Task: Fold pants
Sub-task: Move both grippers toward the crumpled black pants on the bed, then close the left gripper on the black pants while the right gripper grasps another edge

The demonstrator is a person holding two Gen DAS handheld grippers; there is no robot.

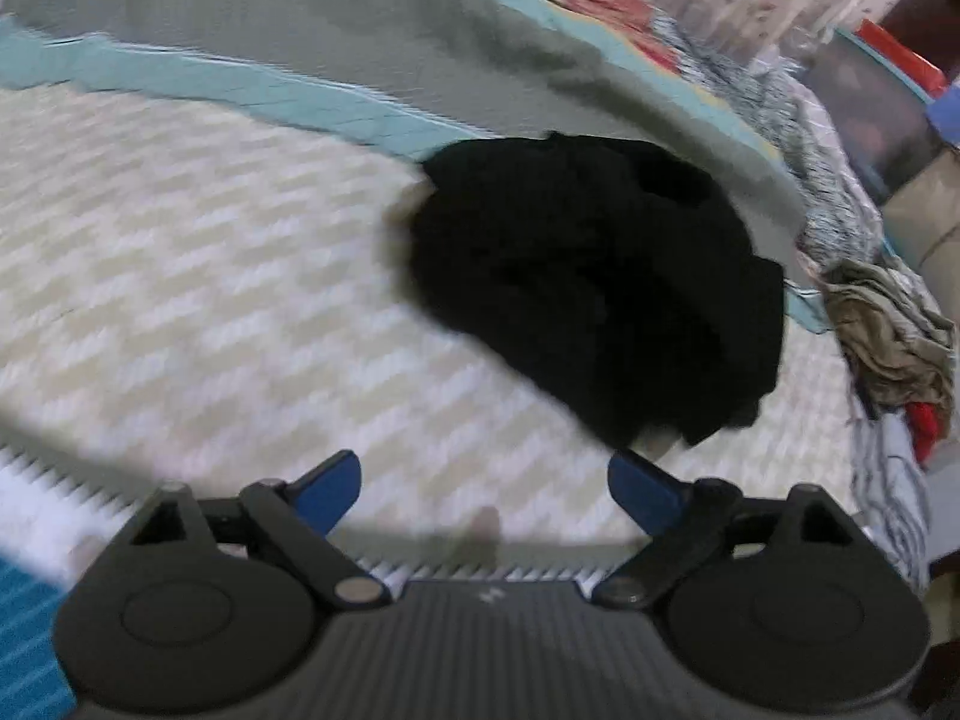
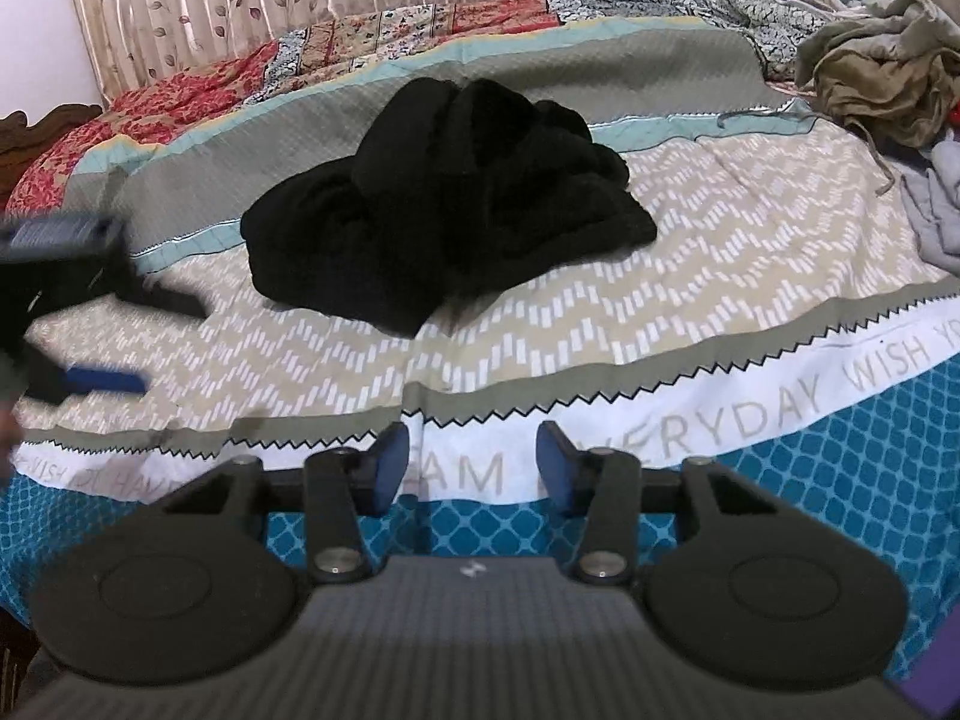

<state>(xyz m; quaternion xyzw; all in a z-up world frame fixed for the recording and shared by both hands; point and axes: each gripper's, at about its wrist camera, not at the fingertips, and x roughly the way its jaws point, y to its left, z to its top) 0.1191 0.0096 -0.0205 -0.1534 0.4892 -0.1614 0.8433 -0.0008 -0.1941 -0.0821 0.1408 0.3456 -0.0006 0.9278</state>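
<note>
Dim, flat indoor light, slight blue-grey cast, no glare. Left wrist view: heavy motion blur, comb-like tearing along the patterned beige-and-teal quilted bedspread [image 1: 198, 276]; crumpled black fabric pants [image 1: 594, 282] read as a detail-less blob. Right wrist view sharper; blurred streak at left edge. Fisheye bending and dark vignette at corners in both.

Bed [image 2: 690, 276]: patterned bedspread, beige chevron panel, grey and teal bands, blue lattice border. Curtain [image 2: 300, 6]: cream, pleated, leaf print, behind bed. Floral quilt [image 2: 198, 90]: red, along far edge. Crumpled olive clothing [image 2: 888, 78]: right side. Indoor light, dim.
</note>
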